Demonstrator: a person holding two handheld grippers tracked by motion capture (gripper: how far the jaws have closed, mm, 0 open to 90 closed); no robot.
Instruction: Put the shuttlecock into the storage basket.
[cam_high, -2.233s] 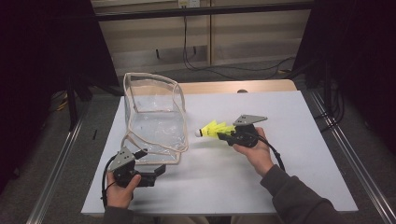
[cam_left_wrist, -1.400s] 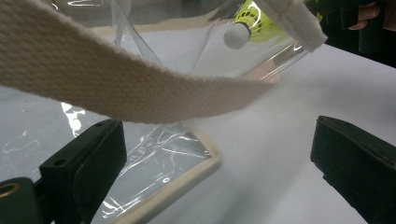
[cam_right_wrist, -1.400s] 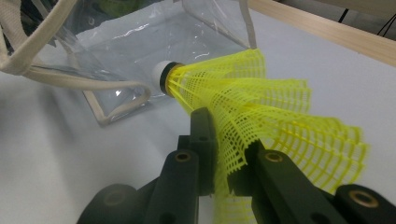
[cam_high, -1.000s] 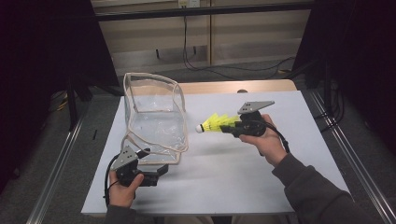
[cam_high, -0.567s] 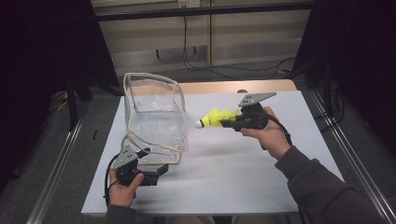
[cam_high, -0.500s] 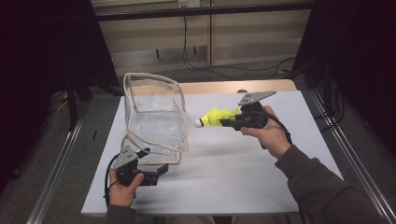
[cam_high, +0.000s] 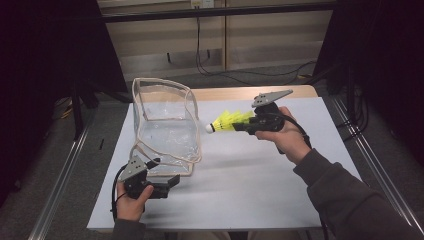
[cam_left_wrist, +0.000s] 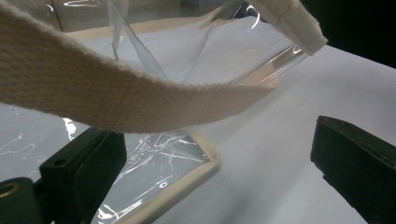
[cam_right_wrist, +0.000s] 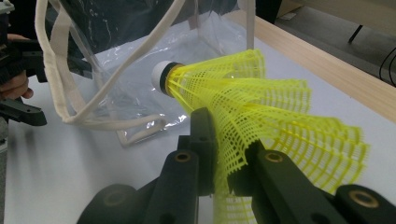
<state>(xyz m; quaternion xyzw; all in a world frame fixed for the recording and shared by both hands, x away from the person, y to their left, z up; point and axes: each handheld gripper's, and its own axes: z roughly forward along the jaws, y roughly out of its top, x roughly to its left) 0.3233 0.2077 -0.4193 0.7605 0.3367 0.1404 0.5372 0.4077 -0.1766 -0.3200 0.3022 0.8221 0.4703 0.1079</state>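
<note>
Worktop (cam_high: 260, 185) carries the clear bag (cam_high: 165, 125), standing upright left of centre in the high view, cream strap (cam_left_wrist: 116, 98) drooping across the upper half of your left gripper view. Your left gripper (cam_high: 167, 182) sits lower left at the bag's near corner, fingers spread wide, gripping nothing. Your right gripper (cam_high: 245, 125), centre-right, has its fingers pinching the yellow shuttlecock (cam_high: 227, 122) by the skirt, held above the worktop, white cork tip toward the bag, just beside its right wall.

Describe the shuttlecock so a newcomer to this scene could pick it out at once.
Start at the white table and find the clear bag standing on it. Just right of the bag, the shuttlecock is held in the air by the right hand-held gripper. Only it is neon yellow mesh, white-tipped.
</note>
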